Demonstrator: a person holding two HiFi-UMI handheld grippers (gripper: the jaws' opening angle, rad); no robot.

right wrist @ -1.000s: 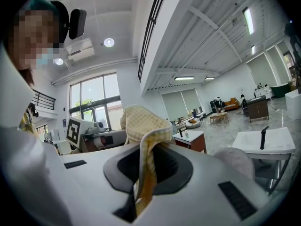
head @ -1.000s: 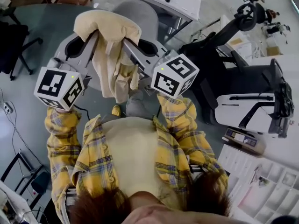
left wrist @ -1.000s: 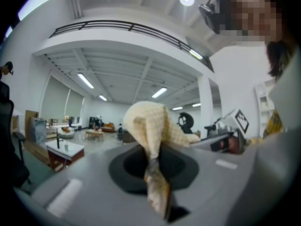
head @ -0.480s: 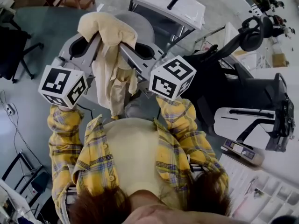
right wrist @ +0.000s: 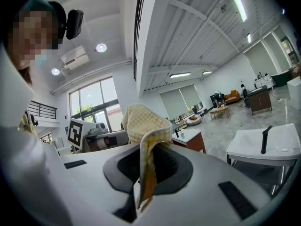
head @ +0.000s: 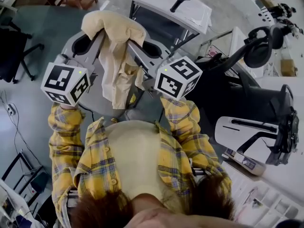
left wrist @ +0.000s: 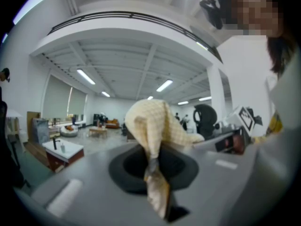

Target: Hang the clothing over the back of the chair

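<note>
clothing: pale cream checked garment (head: 116,56), upper centre of the head view. It is bunched over the tips of both my grippers, and the rest hangs down between them in loose folds, clear of any surface.
left gripper: left gripper (head: 98,38) has its jaws closed tight on a pinch of the clothing. In the left gripper view the fabric humps up above the jaws and a short tail drops below them.
right gripper: right gripper (head: 131,47) is clamped on the cloth the same way. In the right gripper view a fold rises over the jaws and a narrow strip hangs down through them.
layout: both grippers point toward the top of the head view, side by side, tips near each other under the bunched fabric. Left marker cube (head: 65,83) sits left of centre and right marker cube (head: 178,77) right of centre, with the hanging cloth between them.
arms: my yellow plaid sleeves (head: 64,137) run from the lower frame up to the cubes.
chair: I can't tell which chair is the target. A black office chair (head: 228,84) sits at the right of the frame, apart from the cloth.
background: white table (head: 173,4) at top centre, above the garment; grey floor (head: 42,27) at upper left.
</note>
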